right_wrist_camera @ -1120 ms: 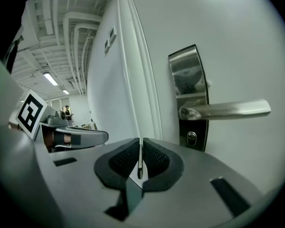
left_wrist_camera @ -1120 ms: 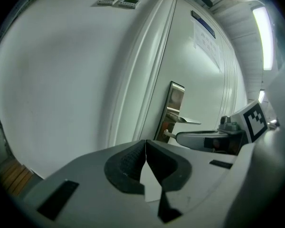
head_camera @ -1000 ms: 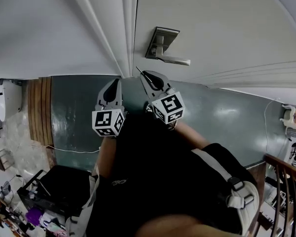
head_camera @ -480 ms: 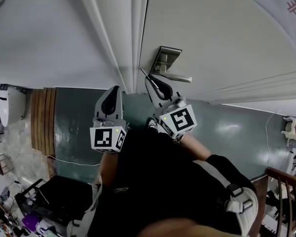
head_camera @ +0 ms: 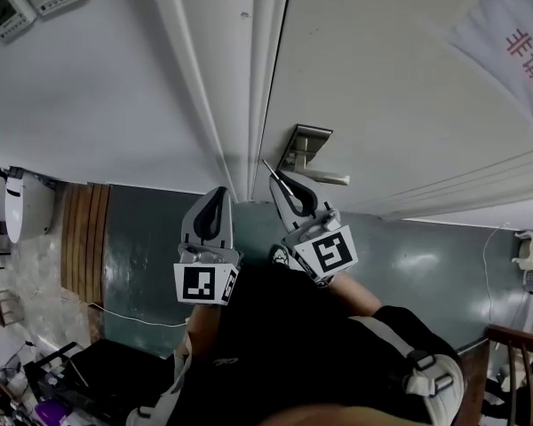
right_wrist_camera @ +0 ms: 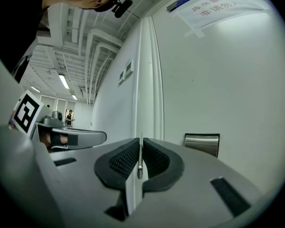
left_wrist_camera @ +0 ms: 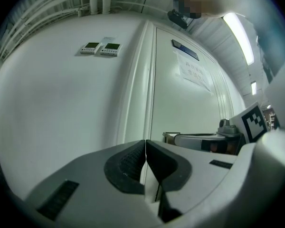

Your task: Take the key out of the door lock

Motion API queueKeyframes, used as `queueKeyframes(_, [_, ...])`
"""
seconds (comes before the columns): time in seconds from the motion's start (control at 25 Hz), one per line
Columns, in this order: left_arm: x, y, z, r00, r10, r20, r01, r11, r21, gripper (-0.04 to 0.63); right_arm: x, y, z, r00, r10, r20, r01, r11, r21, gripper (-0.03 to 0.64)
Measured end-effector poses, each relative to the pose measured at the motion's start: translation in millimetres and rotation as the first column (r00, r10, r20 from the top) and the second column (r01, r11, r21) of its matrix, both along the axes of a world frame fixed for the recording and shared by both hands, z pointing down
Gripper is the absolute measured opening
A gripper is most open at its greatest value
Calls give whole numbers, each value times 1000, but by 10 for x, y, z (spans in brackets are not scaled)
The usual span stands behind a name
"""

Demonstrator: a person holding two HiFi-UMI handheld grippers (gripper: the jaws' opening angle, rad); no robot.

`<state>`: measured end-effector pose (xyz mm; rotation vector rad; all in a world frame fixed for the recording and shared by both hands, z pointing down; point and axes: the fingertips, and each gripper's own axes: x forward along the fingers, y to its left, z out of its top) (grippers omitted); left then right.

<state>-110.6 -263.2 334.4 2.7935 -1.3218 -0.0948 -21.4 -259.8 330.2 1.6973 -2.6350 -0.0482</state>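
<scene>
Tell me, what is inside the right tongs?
A thin metal blade, likely the key, is clamped edge-on in the right tongs. Its tip sticks out ahead. The pads cover its sides, so its head cannot be seen.

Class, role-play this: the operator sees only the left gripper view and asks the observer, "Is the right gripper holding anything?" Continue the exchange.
Observer: Yes. The right gripper is shut on a thin key, seen edge-on between its pads.
Operator: Is the key in the lock?
Observer: No. The right gripper view shows it clear of the handle plate, which sits off to its right.
Operator: And my gripper?
Observer: The head view shows the left gripper beside the right one, pointing at the door frame, left of the handle.
</scene>
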Motion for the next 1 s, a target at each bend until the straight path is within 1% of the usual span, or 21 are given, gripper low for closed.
queueKeyframes(0.28, [64,-7,-56,1000,10,5,-10,1000,21,25,49,-24,-16,1000,6,7,-6,1000,2,31])
queueKeyframes(1.0, [117,21,-32,1000,17,20,-17,1000,24,25,89,1,-25,1000,11,18,-11,1000,11,32])
